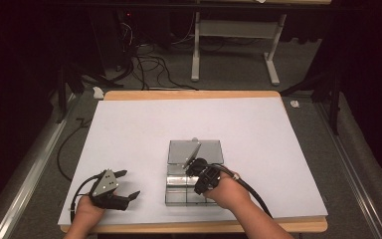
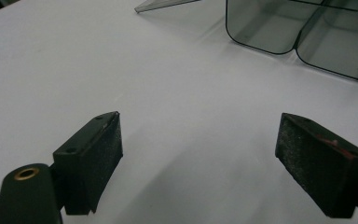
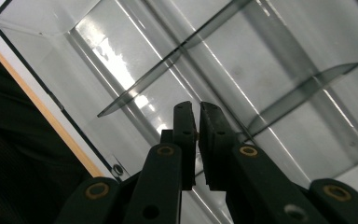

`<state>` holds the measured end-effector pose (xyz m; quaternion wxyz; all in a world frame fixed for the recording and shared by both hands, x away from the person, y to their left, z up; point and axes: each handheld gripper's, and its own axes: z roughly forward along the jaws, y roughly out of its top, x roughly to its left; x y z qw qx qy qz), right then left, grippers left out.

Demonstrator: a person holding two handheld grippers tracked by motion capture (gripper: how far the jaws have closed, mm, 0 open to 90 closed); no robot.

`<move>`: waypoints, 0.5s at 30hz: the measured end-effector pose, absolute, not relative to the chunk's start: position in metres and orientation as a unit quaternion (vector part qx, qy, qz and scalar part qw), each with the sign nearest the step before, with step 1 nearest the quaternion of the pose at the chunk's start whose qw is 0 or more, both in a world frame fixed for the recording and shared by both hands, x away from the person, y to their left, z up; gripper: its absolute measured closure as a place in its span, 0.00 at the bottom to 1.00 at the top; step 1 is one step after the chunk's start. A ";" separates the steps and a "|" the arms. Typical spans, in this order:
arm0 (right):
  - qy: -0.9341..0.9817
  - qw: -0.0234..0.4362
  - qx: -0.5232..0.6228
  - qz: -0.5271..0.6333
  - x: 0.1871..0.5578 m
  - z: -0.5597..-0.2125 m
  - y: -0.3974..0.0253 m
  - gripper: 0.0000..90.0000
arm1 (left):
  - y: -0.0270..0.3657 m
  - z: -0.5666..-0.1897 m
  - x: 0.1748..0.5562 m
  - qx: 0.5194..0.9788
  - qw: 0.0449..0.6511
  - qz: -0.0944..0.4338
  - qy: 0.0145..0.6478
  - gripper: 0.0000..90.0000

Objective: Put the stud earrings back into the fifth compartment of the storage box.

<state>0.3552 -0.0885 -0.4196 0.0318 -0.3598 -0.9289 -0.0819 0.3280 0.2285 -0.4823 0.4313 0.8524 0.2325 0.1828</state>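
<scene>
A smoky clear plastic compartment box (image 1: 178, 193) lies on the white table top near the front edge, with its lid (image 1: 214, 152) folded open behind it. My right gripper (image 1: 195, 169) hangs over the box and points down into it. In the right gripper view, the right gripper (image 3: 198, 109) has its jaws drawn together, leaving only a thin slit. A thin dark divider (image 3: 303, 88) of the box (image 3: 51, 28) runs in behind them. My left gripper (image 1: 131, 183) rests on the table left of the box. It is open and holds nothing (image 2: 200, 126), and the box (image 2: 270, 28) lies ahead of it.
The white sheet (image 1: 144, 129) covers a wood-edged table (image 1: 189, 227). The box sits close to that front edge (image 3: 51, 123). Cables trail from both grippers. Beyond the table are floor cables (image 1: 149, 64) and a white stand (image 1: 195, 50).
</scene>
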 end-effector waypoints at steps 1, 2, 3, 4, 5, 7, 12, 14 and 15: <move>-0.930 0.032 -0.358 -0.080 0.355 -0.421 -0.087 0.96 | 0.229 -0.482 0.328 0.852 0.431 0.183 0.233 0.17; -0.930 0.033 -0.358 -0.081 0.355 -0.422 -0.086 0.96 | 0.229 -0.482 0.328 0.852 0.431 0.183 0.233 0.17; -0.931 0.032 -0.355 -0.078 0.355 -0.423 -0.085 0.96 | 0.229 -0.482 0.328 0.852 0.432 0.183 0.233 0.17; -0.931 0.033 -0.356 -0.078 0.355 -0.425 -0.084 0.96 | 0.229 -0.482 0.328 0.852 0.432 0.183 0.233 0.17; -0.931 0.032 -0.355 -0.077 0.355 -0.426 -0.083 0.96 | 0.229 -0.482 0.328 0.852 0.431 0.183 0.233 0.17; -0.932 0.034 -0.353 -0.076 0.355 -0.428 -0.082 0.96 | 0.229 -0.482 0.328 0.852 0.431 0.183 0.233 0.17; -0.933 0.036 -0.352 -0.072 0.355 -0.433 -0.081 0.96 | 0.229 -0.482 0.328 0.852 0.432 0.183 0.233 0.17; -0.932 0.038 -0.354 -0.071 0.355 -0.434 -0.081 0.94 | 0.229 -0.482 0.328 0.852 0.432 0.183 0.233 0.17; -0.932 0.037 -0.354 -0.073 0.355 -0.435 -0.081 0.92 | 0.229 -0.482 0.328 0.852 0.432 0.183 0.233 0.17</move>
